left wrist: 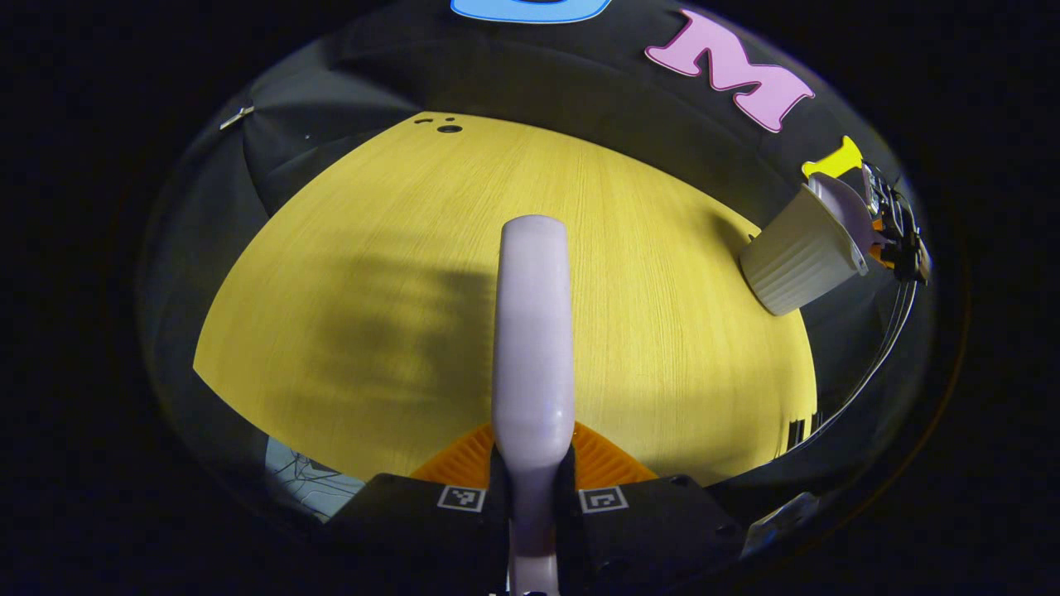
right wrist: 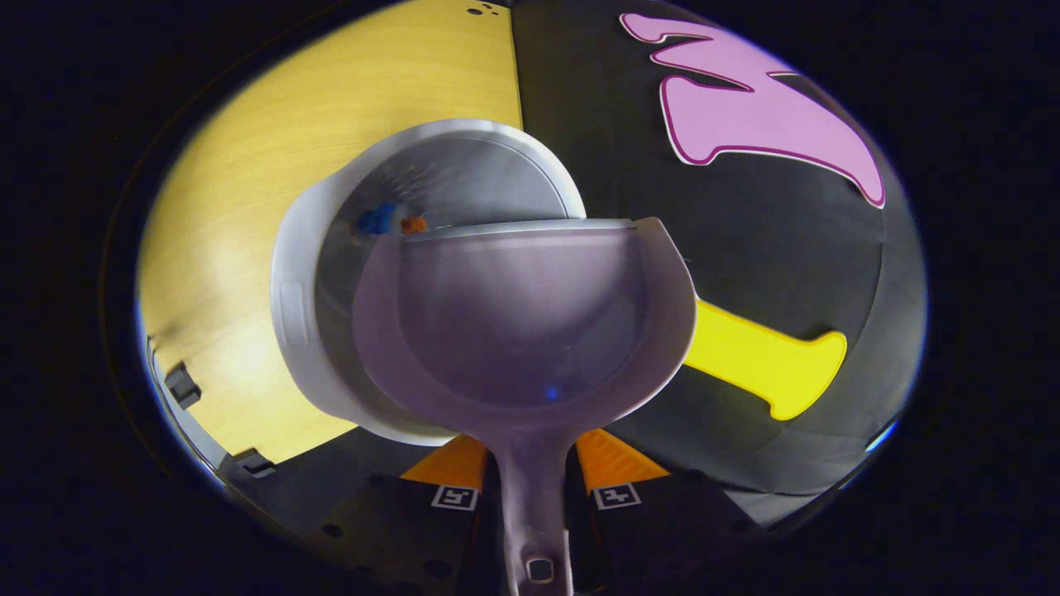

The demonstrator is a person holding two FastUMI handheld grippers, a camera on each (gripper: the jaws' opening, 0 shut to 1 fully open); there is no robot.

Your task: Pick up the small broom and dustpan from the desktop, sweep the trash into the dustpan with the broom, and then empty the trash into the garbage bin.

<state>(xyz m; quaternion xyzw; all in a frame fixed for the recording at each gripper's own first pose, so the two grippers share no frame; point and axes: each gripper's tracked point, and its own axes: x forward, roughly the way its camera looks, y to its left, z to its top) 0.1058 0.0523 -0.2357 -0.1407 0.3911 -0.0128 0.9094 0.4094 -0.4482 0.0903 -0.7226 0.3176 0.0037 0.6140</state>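
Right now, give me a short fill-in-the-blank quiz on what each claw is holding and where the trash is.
The right claw holds the ____ by its handle.
The dustpan is tipped over the garbage ____.
The blue and orange trash lies inside the ____.
The left claw grips the ____ handle.

Missing words: dustpan; bin; bin; broom

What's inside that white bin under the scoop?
In the bin, a blue scrap and an orange scrap lie near the far wall. The dustpan covers the rest of its inside.

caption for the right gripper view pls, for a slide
Right gripper tips the dustpan over the garbage bin, trash inside.
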